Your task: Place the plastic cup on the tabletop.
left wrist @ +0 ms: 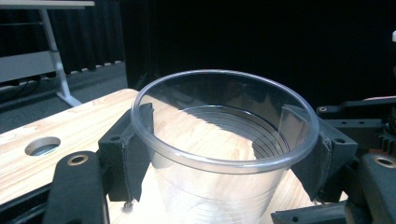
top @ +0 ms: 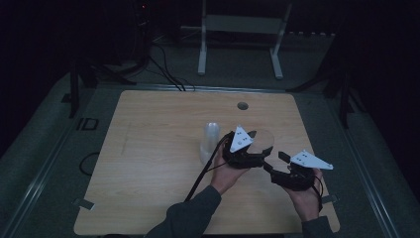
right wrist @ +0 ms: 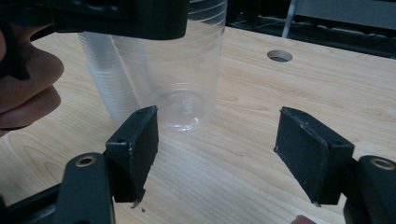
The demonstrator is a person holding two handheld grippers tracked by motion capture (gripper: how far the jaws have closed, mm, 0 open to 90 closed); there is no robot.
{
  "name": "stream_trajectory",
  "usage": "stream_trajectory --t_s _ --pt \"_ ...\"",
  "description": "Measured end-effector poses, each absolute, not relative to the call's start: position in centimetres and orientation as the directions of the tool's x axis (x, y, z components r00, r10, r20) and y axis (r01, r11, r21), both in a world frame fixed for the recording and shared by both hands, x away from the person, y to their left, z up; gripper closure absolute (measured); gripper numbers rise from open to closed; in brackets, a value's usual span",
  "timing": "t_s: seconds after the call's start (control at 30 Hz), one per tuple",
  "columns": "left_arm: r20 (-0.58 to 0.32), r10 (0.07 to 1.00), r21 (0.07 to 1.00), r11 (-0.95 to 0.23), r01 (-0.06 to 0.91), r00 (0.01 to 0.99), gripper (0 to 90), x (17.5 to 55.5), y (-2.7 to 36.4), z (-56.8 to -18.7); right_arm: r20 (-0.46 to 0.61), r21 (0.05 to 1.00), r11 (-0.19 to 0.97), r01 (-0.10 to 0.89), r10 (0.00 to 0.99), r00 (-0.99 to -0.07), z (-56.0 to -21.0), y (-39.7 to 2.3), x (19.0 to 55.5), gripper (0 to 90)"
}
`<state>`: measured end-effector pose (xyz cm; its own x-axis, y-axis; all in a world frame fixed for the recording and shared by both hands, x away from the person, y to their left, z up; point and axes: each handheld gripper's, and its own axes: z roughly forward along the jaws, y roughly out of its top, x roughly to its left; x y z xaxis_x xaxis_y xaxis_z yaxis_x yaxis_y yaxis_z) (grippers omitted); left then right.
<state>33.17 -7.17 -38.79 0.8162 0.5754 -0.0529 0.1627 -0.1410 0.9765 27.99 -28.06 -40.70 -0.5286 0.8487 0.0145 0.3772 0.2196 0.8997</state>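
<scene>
Left gripper (left wrist: 224, 154) clamped a clear cup (left wrist: 219, 140) just under its rim, right gripper (right wrist: 215, 154) sat open and empty just beside it, cup stack (top: 210, 141) behind; thin wall could buckle or slip if squeezed harder.

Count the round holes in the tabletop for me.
1: a single round hole near the far edge of the wooden table, beyond the clear cup in the left gripper. The hands and grippers may hide others.
</scene>
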Motion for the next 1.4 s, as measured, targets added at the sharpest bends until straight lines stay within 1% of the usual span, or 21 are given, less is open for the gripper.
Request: stream_trajectory --t_s 0.67,1.4 --pt "-0.042 0.595 0.974 -0.156 0.166 0.802 28.0 33.5 -7.1 -39.8 0.02 0.904 0.206 0.374 0.854 -0.519 -40.6 -28.5 27.8 29.8" --pt "-0.059 0.602 0.973 -0.142 0.18 0.796 28.1 33.9 -6.9 -41.4 0.023 0.905 0.204 0.374 0.853 -0.521 -40.7 -28.5 27.8 29.8"
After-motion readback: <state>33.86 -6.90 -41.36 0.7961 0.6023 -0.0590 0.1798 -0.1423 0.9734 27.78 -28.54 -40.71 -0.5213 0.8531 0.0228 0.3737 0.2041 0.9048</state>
